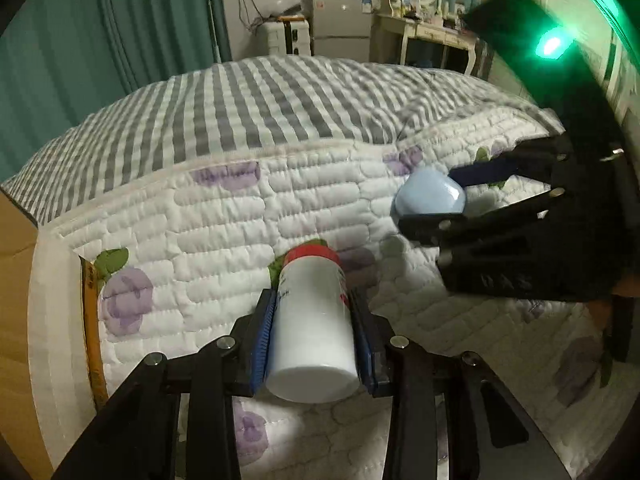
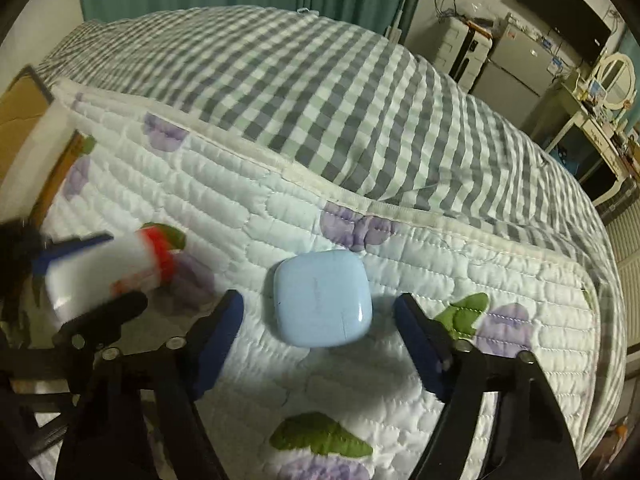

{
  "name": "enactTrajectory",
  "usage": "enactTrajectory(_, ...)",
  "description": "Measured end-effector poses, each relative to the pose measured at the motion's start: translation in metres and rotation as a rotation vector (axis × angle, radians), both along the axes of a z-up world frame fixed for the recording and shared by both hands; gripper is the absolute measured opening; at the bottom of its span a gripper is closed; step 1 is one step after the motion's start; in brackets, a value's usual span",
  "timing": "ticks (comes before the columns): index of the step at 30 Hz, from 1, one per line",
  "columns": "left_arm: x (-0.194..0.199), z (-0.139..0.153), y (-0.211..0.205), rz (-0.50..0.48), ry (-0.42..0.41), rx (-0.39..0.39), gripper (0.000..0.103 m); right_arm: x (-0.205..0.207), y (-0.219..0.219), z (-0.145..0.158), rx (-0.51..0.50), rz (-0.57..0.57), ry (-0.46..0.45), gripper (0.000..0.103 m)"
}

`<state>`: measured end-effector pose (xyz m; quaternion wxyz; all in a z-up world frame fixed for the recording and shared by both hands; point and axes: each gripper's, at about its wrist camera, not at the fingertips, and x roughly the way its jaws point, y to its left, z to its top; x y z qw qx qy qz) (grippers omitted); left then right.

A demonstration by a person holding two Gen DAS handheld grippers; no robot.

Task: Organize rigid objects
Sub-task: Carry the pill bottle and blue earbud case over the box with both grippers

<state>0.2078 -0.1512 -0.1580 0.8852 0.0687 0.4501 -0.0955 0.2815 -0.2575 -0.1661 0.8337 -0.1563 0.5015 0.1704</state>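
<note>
Item 1: white bottle (image 1: 310,328), red cap (image 1: 312,254). Your left gripper (image 1: 314,320) is clenched on its body, blue pads (image 1: 264,332) pressed against both sides, cap pointing forward and away from you. Held by the barrel rather than the cap, likely so it cannot twist loose in carriage.

Item 2: pale blue case (image 2: 322,304), rounded square, lying flat on the quilted bedspread (image 2: 400,400). Your right gripper (image 2: 320,328) stands spread wide, one finger either side of the case, neither pad touching. This reads as a straddle set up for a pinch across the flat sides.

Item 3: cardboard box (image 1: 16,280), at your far left, its flap edge just beside the quilt. Probably the bin; contents not visible.

Room: quilt around the case is bare on all sides. The gingham blanket (image 2: 300,100) rises as a soft ridge beyond. The two grippers sit near each other, so mind your left when closing your right.
</note>
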Motion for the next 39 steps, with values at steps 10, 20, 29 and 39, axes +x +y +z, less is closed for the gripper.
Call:
enactTrajectory(10, -0.023, 0.046, -0.002, -0.008, -0.091, -0.011, 0.036, -0.019, -0.016, 0.014, 0.010, -0.016, -0.057, 0.050)
enactTrajectory(20, -0.069, 0.116, 0.021, 0.008, -0.203, -0.016, 0.036, -0.071, -0.008, 0.082, 0.033, -0.062, -0.167, 0.050)
enactTrajectory(29, -0.124, 0.192, 0.077, 0.058, -0.342, -0.030, 0.036, -0.133, 0.046, 0.172, 0.051, -0.003, -0.306, 0.050)
enactTrajectory(39, -0.153, 0.218, 0.157, 0.153, -0.393, 0.003, 0.037, -0.182, 0.144, 0.240, 0.135, 0.140, -0.405, 0.050)
